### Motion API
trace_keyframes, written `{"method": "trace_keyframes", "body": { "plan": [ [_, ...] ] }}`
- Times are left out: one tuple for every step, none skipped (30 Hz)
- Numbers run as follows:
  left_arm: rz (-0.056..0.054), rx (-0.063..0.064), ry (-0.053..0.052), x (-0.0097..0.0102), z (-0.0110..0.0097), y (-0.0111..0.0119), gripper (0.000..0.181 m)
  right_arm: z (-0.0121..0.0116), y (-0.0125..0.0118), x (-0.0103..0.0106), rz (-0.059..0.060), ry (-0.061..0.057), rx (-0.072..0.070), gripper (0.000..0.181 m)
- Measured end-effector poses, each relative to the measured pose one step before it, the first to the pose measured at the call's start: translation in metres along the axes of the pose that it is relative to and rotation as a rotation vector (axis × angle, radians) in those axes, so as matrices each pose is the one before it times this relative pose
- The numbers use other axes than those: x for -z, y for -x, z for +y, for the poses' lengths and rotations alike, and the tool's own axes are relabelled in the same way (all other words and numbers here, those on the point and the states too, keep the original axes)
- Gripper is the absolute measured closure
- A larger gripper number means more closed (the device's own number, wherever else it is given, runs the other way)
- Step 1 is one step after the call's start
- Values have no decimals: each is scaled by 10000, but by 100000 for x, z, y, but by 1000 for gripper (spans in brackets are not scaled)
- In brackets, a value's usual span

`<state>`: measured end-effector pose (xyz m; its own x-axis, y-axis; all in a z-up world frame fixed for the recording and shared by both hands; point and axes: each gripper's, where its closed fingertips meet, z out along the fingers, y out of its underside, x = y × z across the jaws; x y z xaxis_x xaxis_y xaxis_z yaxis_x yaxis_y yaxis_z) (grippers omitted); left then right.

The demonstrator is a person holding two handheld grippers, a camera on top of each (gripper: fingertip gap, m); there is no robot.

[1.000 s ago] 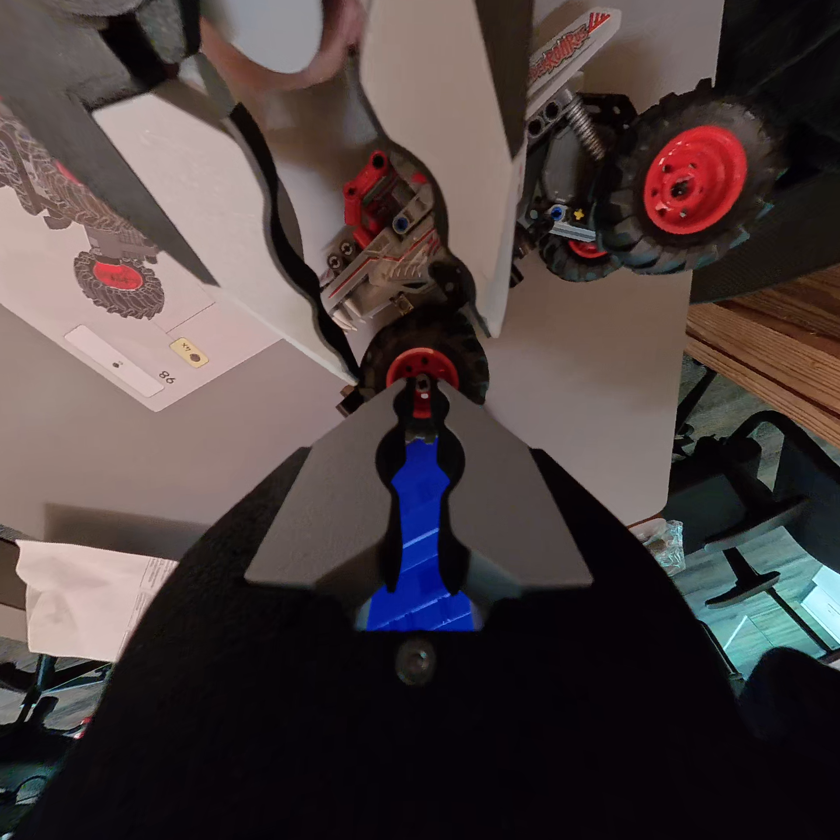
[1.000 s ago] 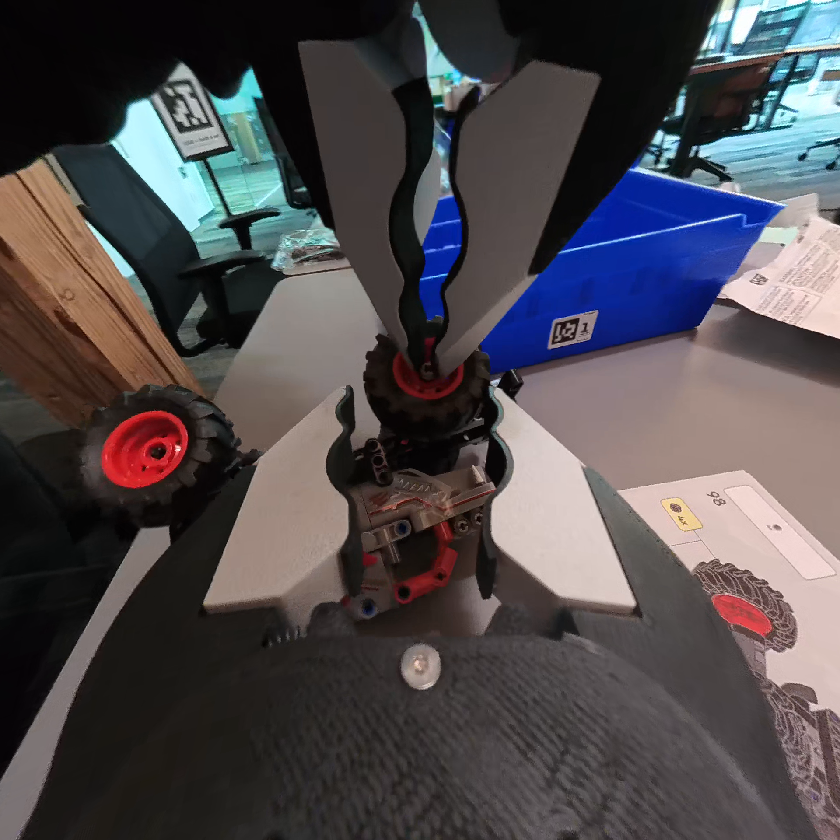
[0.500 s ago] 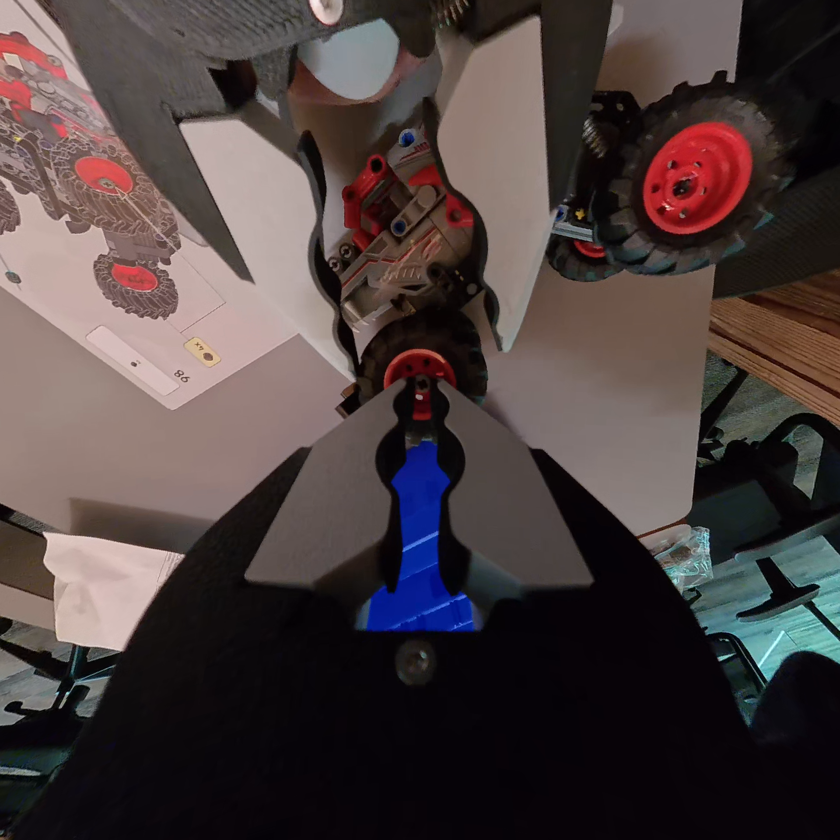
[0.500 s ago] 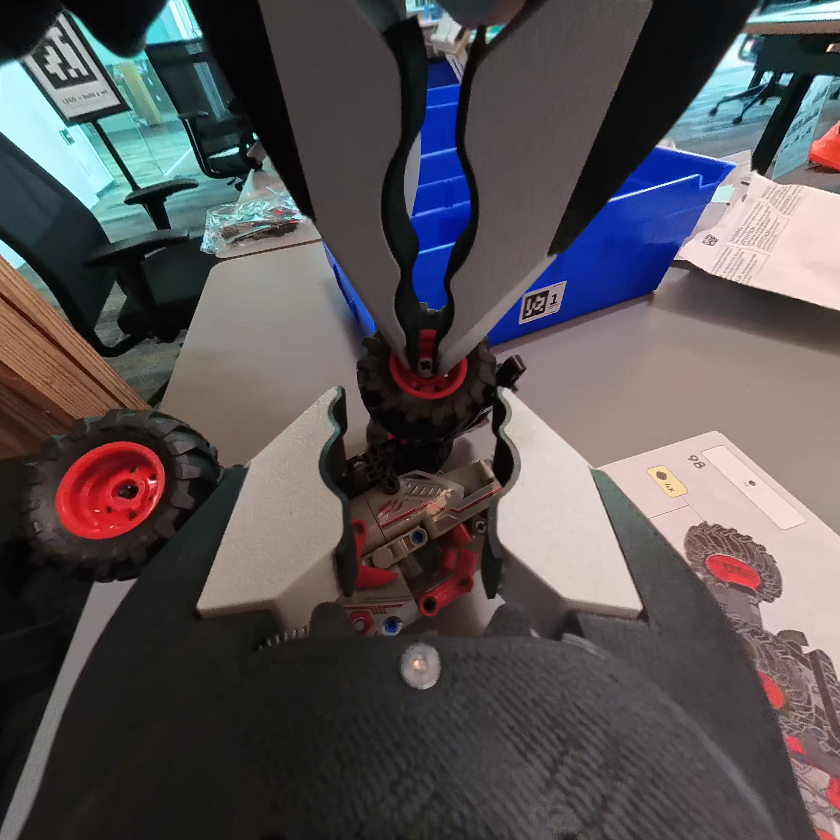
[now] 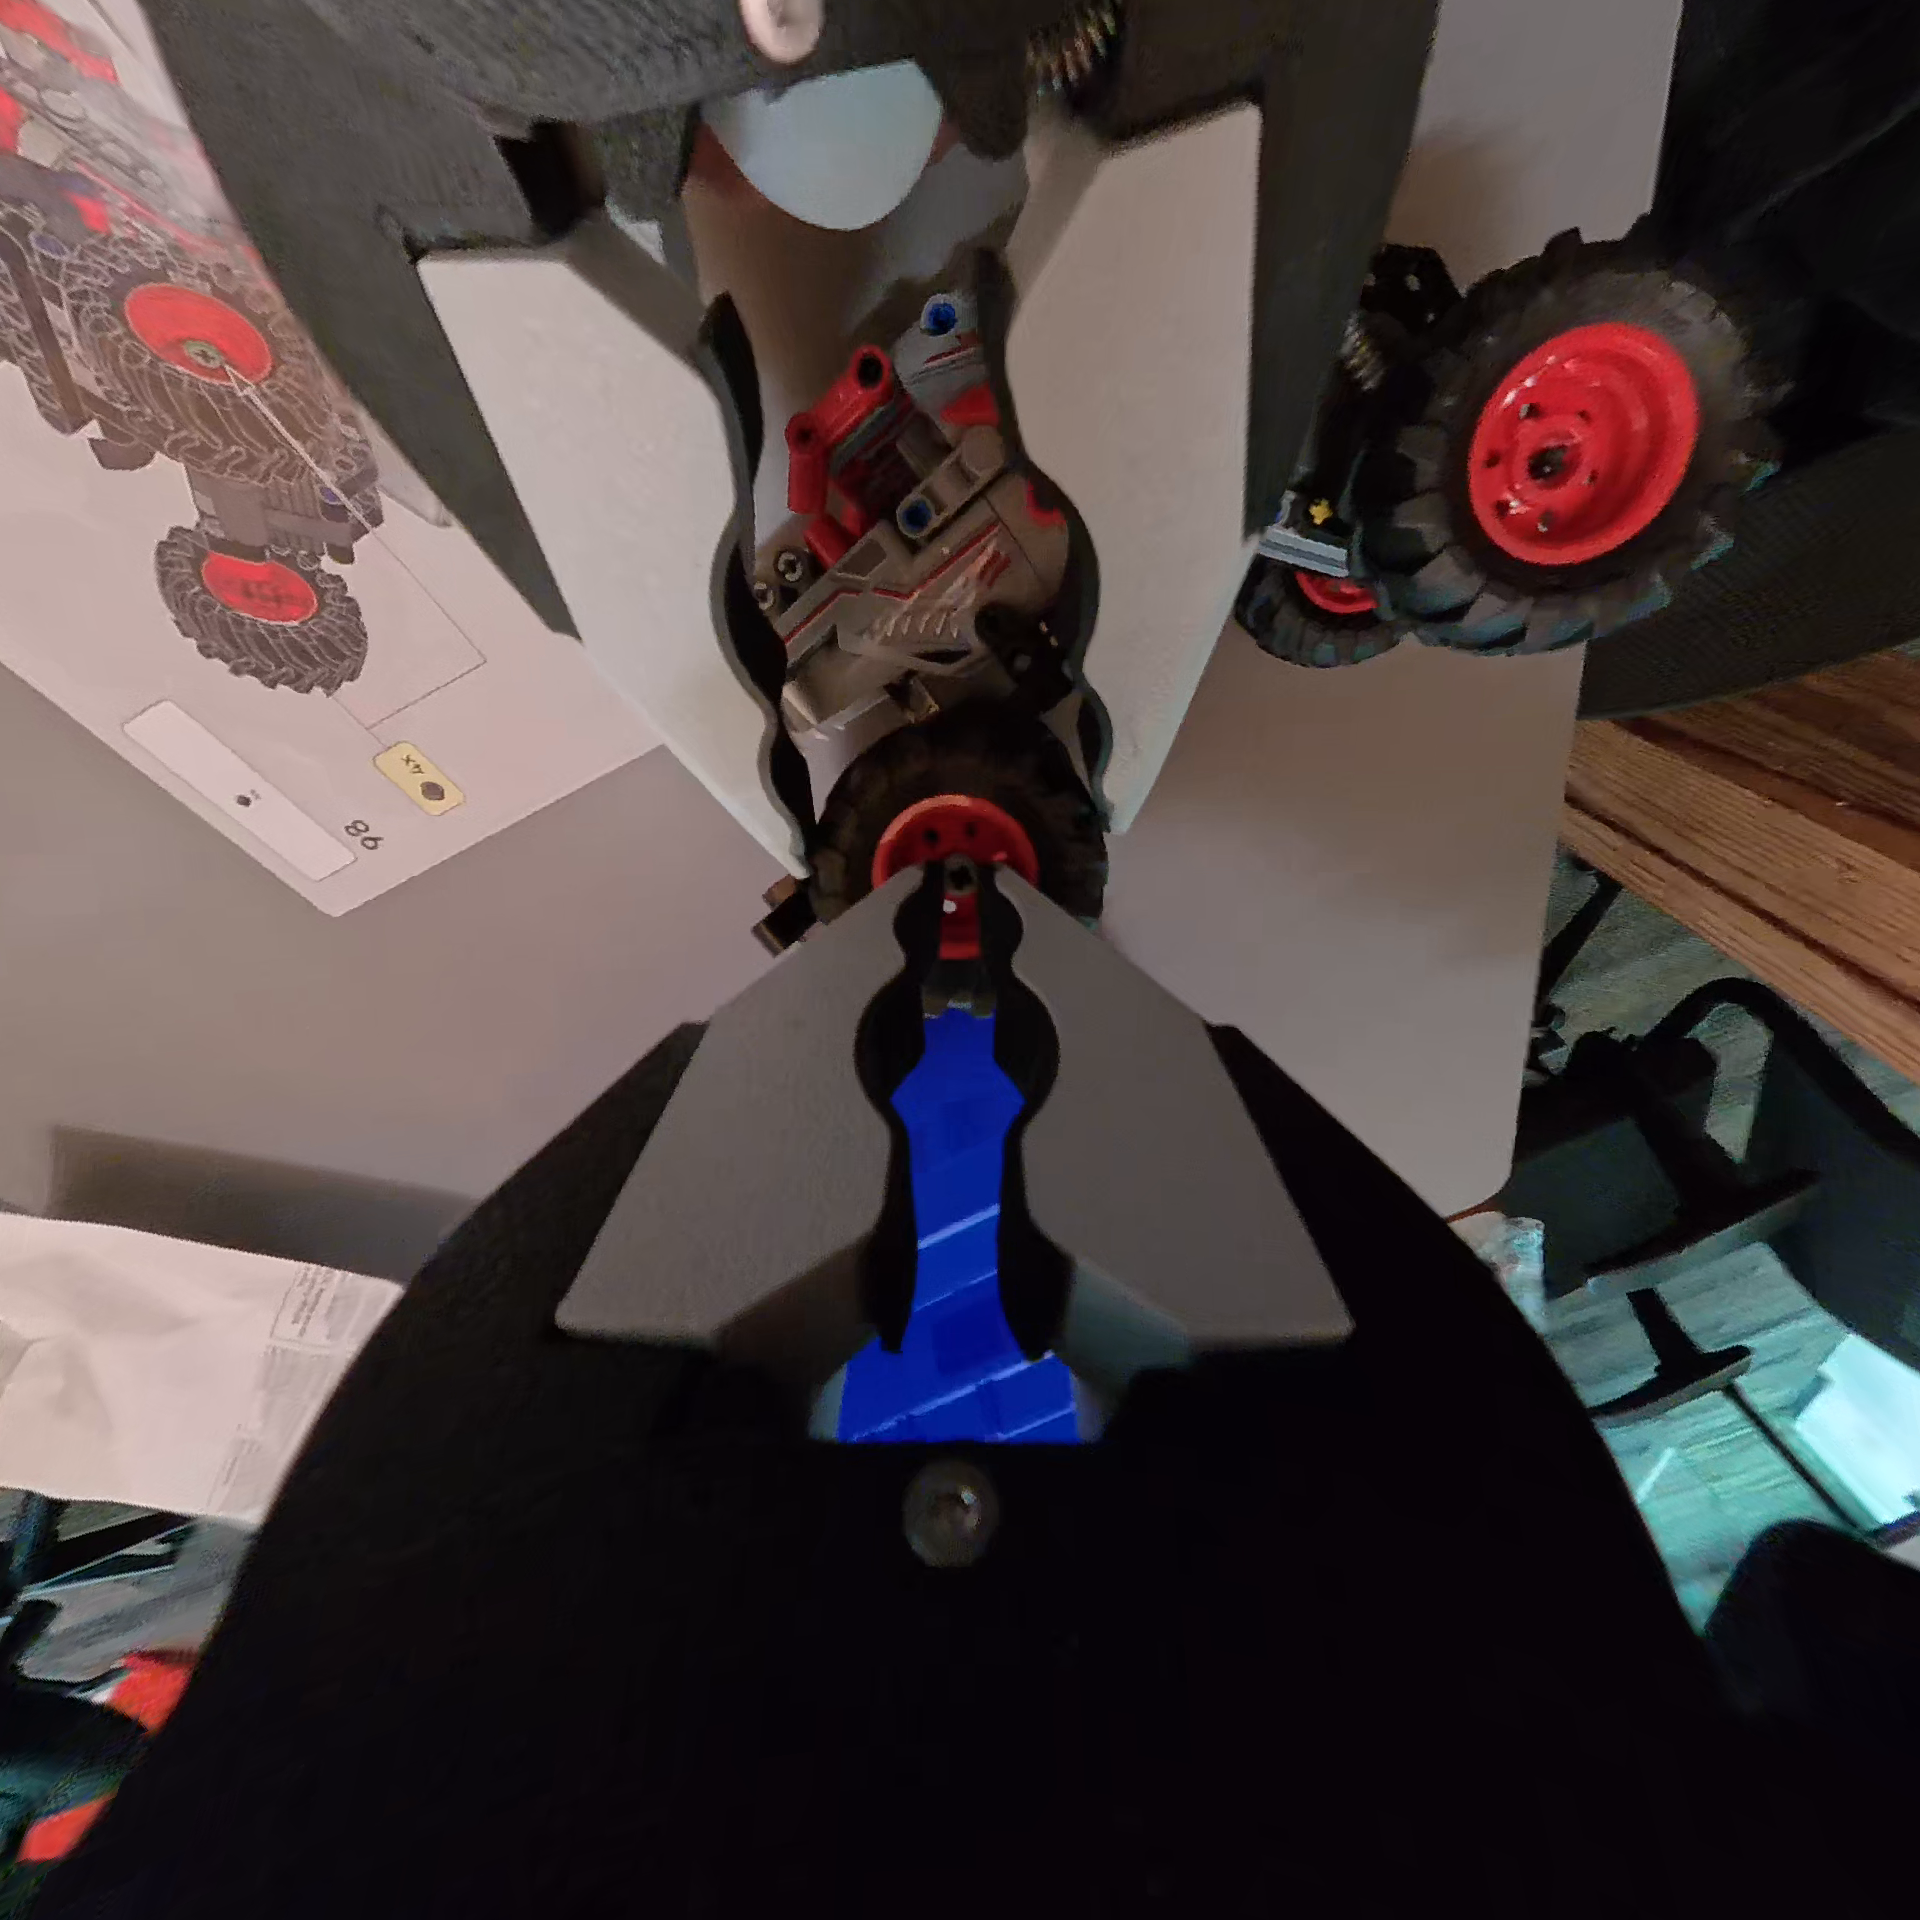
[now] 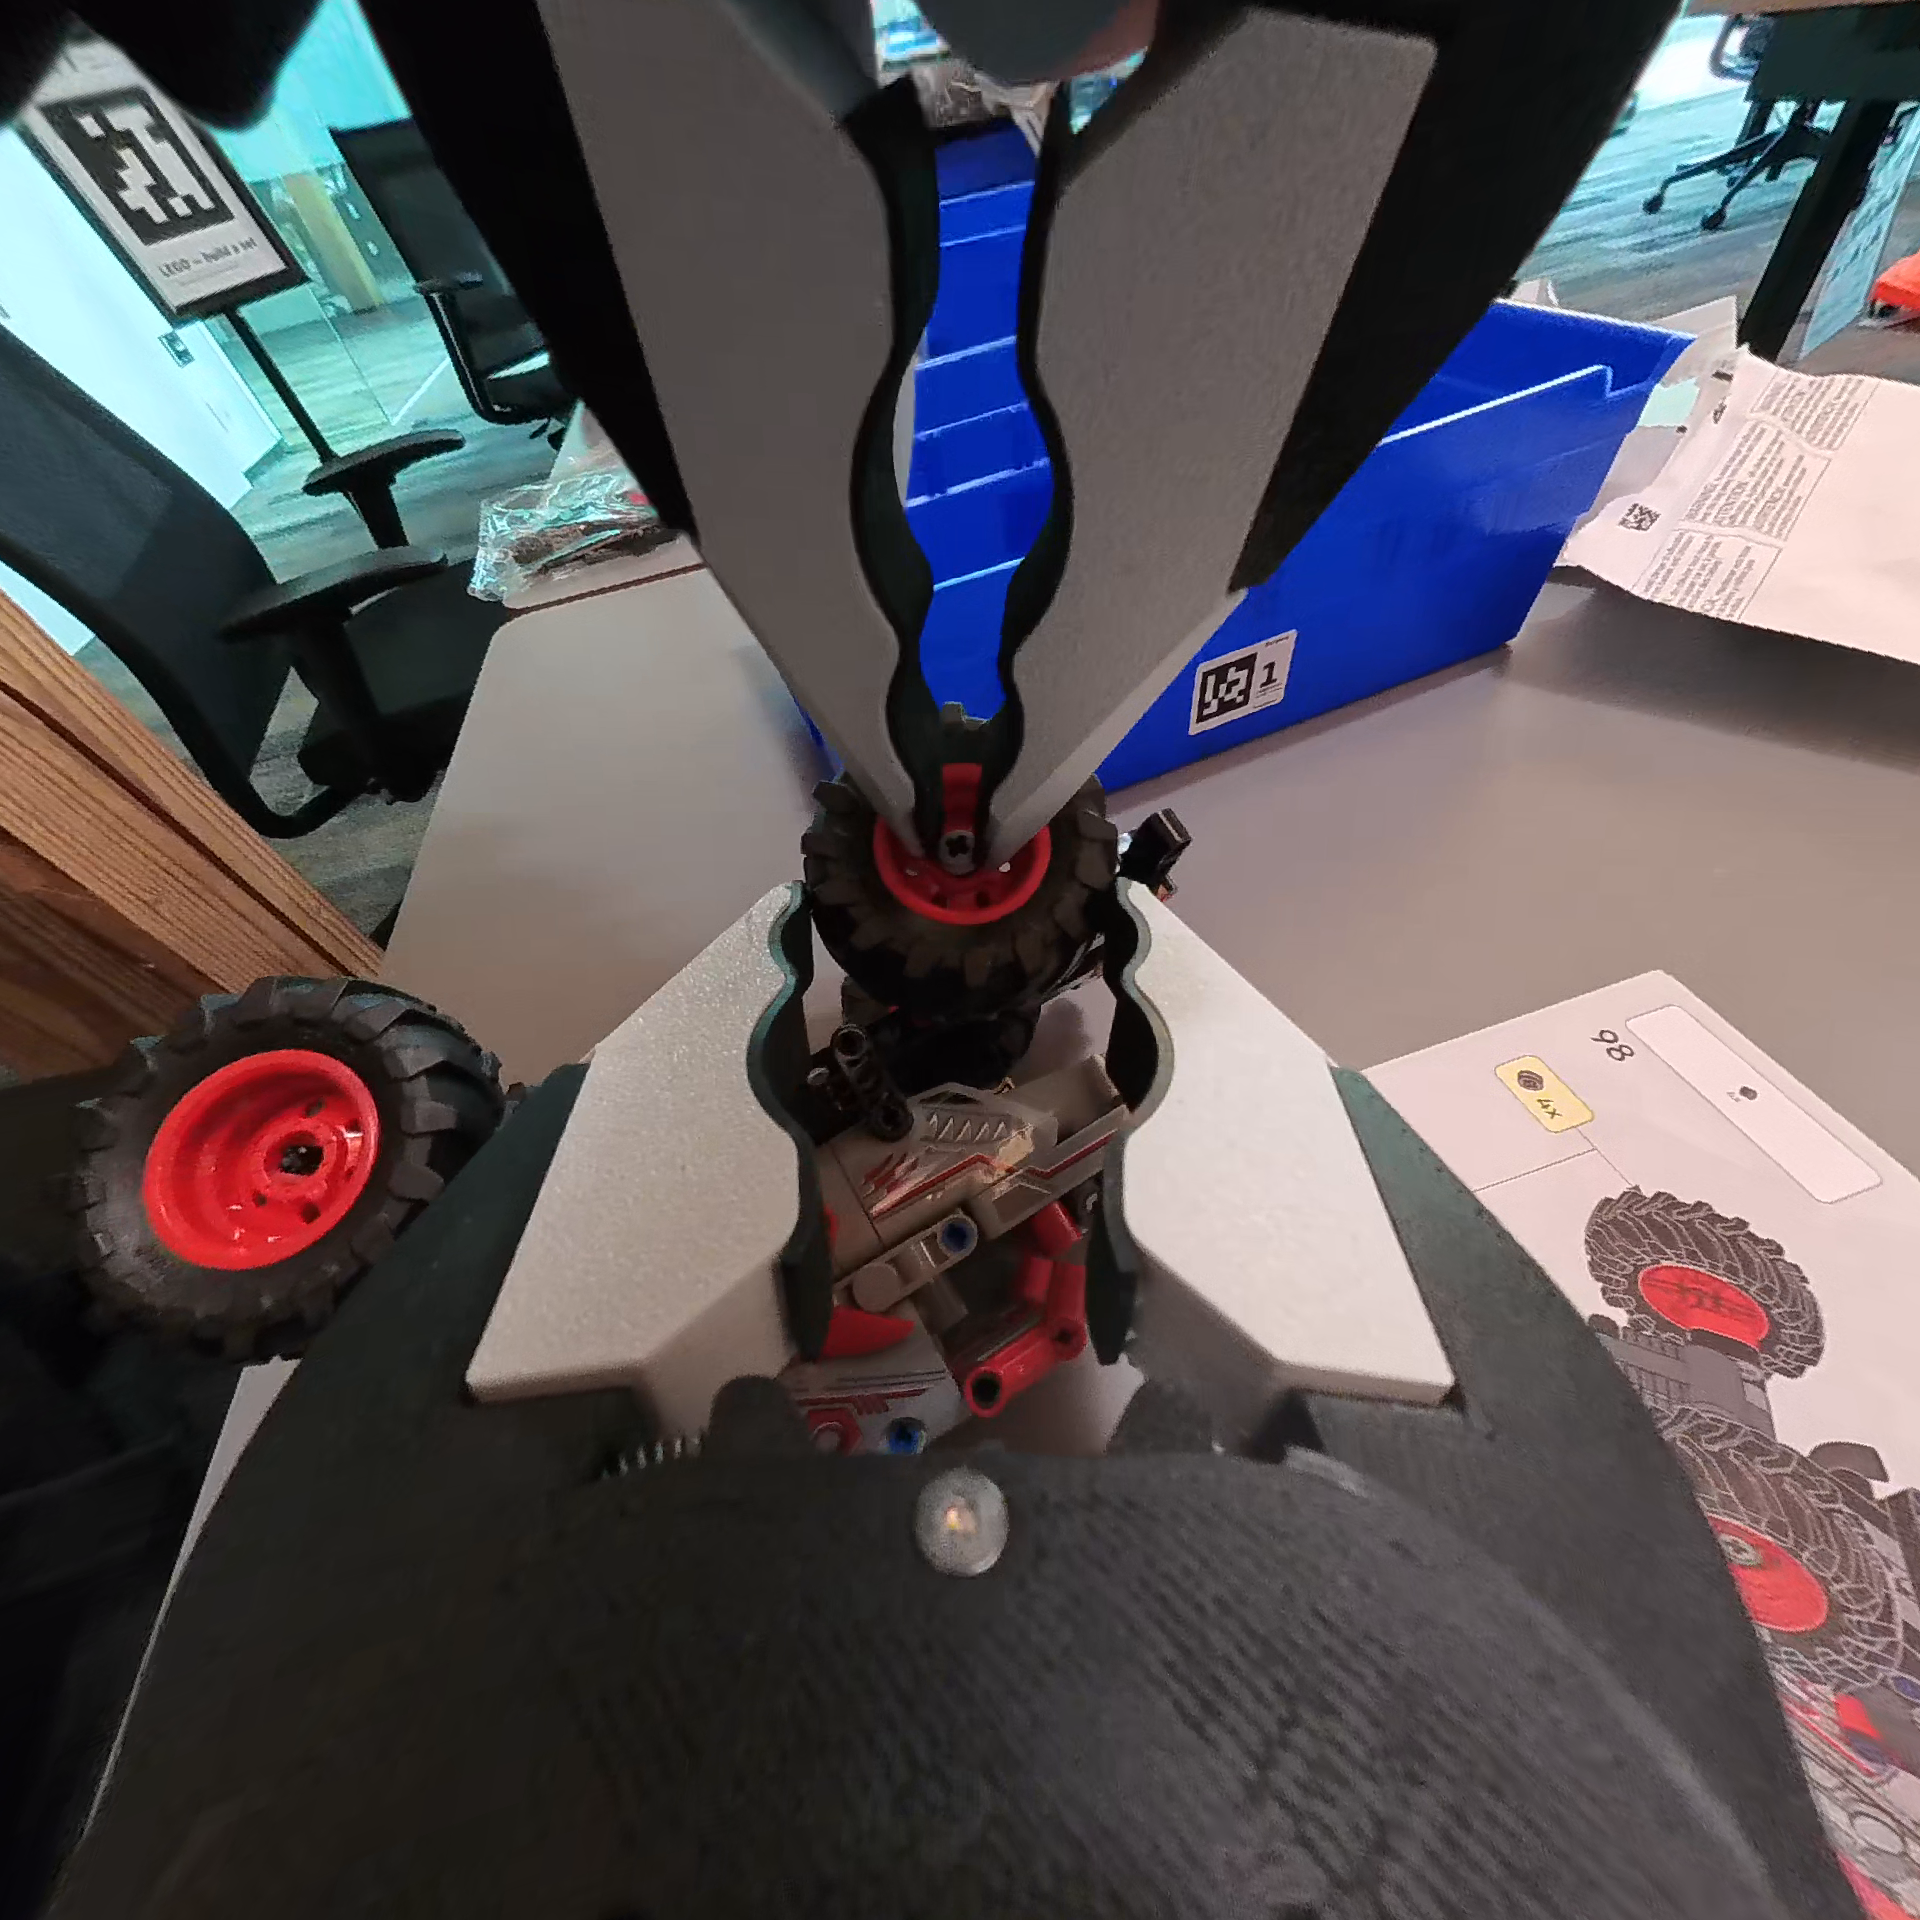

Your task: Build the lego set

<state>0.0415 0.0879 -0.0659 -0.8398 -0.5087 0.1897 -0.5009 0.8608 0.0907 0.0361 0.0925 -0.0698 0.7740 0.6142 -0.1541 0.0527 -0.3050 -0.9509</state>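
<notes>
My right tool [image 6: 961, 1039] clamps the truck body [image 6: 966, 1184]; my left tool [image 5: 958, 883], nearly pressed together, pinches what seems a small pin at the wheel [image 5: 951, 842] hub, facing it head-on.

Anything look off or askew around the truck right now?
Nothing stands out. The right gripper holds the grey truck body, the left gripper pinches at the small wheel's red hub; the big wheel looks seated.
</notes>
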Motion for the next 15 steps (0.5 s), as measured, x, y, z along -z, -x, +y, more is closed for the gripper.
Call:
{"method": "trace_keyframes", "body": {
  "plan": [
    [60,162,-104,5,3,-42,178,-14,12,10,-27,-18,-10,126],
    [-13,84,-156,15,-12,-2,178,-20,-5,16,-49,-41,-43,126],
    [-58,-10,-168,18,-10,19,178,-16,-25,17,0,-45,-32,126],
    [-68,-53,-156,13,-14,19,178,-23,-7,12,35,-21,27,126],
    [-48,11,-117,14,-18,0,178,-11,23,8,25,2,52,126],
    [-41,46,-65,8,-7,-4,178,-9,-9,-1,17,13,39,126],
    [-52,-2,-31,7,-5,9,178,3,-11,8,-1,2,7,126],
    [-58,-47,0,5,1,18,177,-5,5,-11,-15,-14,-32,126],
    [-54,-42,36,11,15,13,177,-7,-3,-12,-2,-17,-27,126],
    [-42,-26,55,2,27,29,177,3,-2,1,7,0,9,126],
    [-9,-18,45,0,14,13,177,-4,-9,1,8,12,23,126],
    [20,-7,24,0,0,-5,176,0,1,1,-1,7,12,126],
    [-4,8,6,3,0,54,177,3,-1,6,1,-7,-4,126],
    [-5,30,-12,11,-1,52,175,-6,-8,8,-2,-12,-20,126],
    [35,47,-26,-7,-11,-8,174,7,1,-3,-9,0,-4,126]
  ]
}}
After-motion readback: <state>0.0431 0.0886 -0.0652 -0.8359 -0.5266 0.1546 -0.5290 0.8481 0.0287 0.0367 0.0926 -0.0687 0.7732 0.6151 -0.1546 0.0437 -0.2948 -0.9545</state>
